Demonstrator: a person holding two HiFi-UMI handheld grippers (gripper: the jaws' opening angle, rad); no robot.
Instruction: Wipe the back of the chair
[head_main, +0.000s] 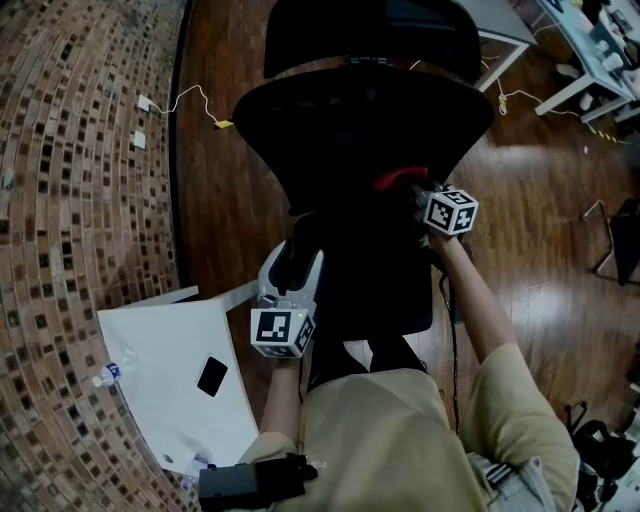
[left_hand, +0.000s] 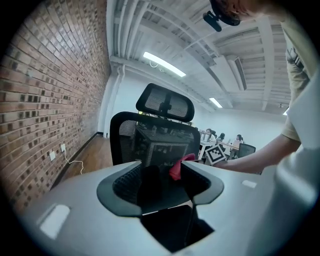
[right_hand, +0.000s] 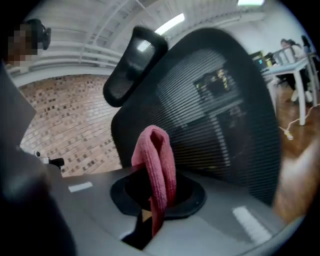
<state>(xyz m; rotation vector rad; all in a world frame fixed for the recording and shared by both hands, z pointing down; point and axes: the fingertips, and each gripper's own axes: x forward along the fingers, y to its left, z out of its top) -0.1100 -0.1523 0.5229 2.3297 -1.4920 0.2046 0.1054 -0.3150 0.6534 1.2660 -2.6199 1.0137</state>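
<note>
- Chair (head_main: 365, 130): its mesh back faces the person. A hard push could swing it away.
- Left claw (head_main: 293, 256): spread around a dark chair part, low on the left. It clamps nothing, so it steadies little.
- Right claw (head_main: 420, 196): pinching the cloth at the back's right side.
- Cloth (right_hand: 155, 160): folded and thinly held, so the mesh may drag it free.

Left claw (head_main: 292, 255) agape, right claw (head_main: 415, 192) pinching cloth (right_hand: 155, 165), 2 arms extended
</note>
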